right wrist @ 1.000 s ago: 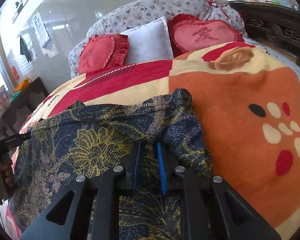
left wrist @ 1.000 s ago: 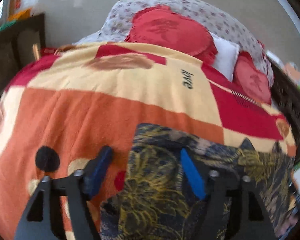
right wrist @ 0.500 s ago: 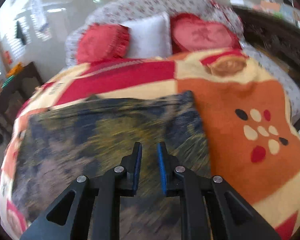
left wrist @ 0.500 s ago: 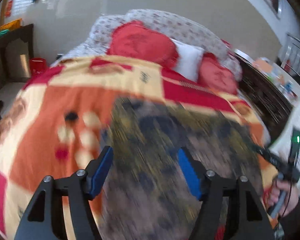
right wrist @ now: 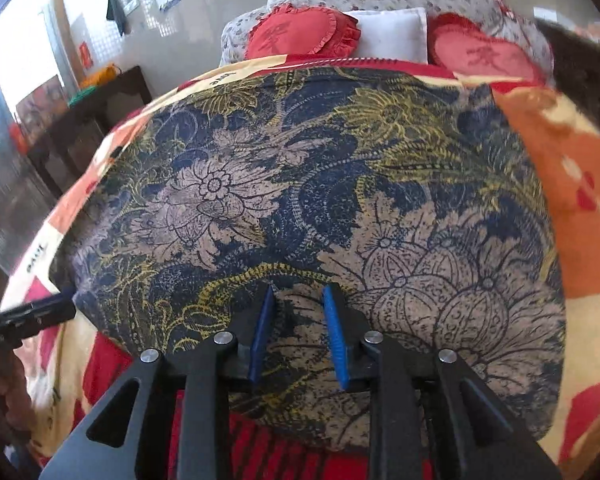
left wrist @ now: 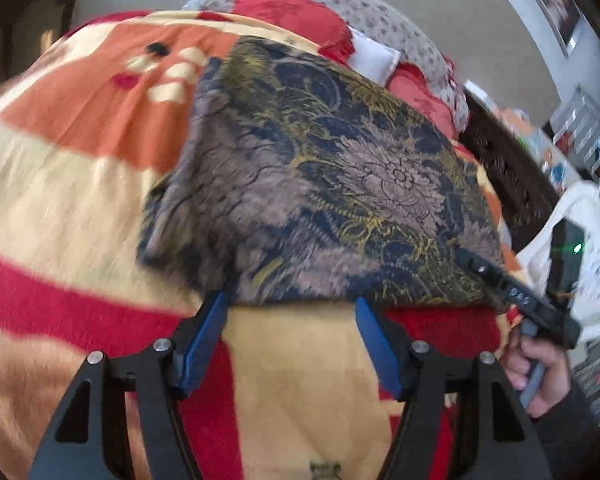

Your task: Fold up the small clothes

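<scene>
A dark floral cloth (left wrist: 340, 168) (right wrist: 300, 200) in navy, gold and mauve lies spread on the bed blanket (left wrist: 80, 184). My left gripper (left wrist: 291, 300) is open, and the cloth's straight near edge runs across its fingertips with nothing pressed between the pads. From the right wrist, the left gripper (right wrist: 40, 316) shows at the cloth's left corner. My right gripper (right wrist: 298, 292) is shut low over the cloth's near part, with fabric between and under its blue pads. In the left wrist view, the right gripper (left wrist: 500, 280) reaches into the cloth's near right corner, held by a hand (left wrist: 540, 372).
Two red heart cushions (right wrist: 300, 36) and a white pillow (right wrist: 392, 32) lean on a flowered bolster at the bed's head. Dark wooden furniture (right wrist: 92, 120) stands to the left of the bed, and more (left wrist: 508, 160) to its right. Bare blanket (right wrist: 572, 168) lies right of the cloth.
Both grippers have swept across the bed and the cloth has come along, now stretched out with its near edge at the left fingertips. The left jaws have narrowed a little.
</scene>
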The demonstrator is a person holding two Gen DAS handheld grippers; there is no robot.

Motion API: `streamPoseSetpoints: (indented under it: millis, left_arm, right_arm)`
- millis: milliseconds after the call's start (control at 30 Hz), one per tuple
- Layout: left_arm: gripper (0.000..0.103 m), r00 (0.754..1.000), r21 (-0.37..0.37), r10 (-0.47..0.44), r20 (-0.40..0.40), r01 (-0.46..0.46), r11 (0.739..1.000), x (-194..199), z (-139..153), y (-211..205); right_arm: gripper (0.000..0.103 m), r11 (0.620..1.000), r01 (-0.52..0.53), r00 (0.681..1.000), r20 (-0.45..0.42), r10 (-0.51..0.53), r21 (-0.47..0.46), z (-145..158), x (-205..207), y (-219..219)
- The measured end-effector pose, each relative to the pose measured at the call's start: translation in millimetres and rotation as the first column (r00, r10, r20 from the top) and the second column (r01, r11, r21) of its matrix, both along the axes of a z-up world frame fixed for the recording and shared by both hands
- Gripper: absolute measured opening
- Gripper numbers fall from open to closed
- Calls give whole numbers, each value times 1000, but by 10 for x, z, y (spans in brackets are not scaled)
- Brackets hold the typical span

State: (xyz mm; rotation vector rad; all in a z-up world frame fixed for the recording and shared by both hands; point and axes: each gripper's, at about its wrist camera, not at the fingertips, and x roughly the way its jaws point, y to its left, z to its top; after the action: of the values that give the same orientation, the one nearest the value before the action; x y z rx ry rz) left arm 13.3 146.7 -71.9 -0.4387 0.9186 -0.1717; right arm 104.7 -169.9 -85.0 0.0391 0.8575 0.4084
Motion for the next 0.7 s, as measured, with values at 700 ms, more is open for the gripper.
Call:
streamPoseSetpoints:
  millis: [700]
  left_arm:
    - [87,960,-347,281,1,-263,900,310,-84,435]
  right_arm:
    - [0,998,5,1000,25,-3,-67,11,-8,52]
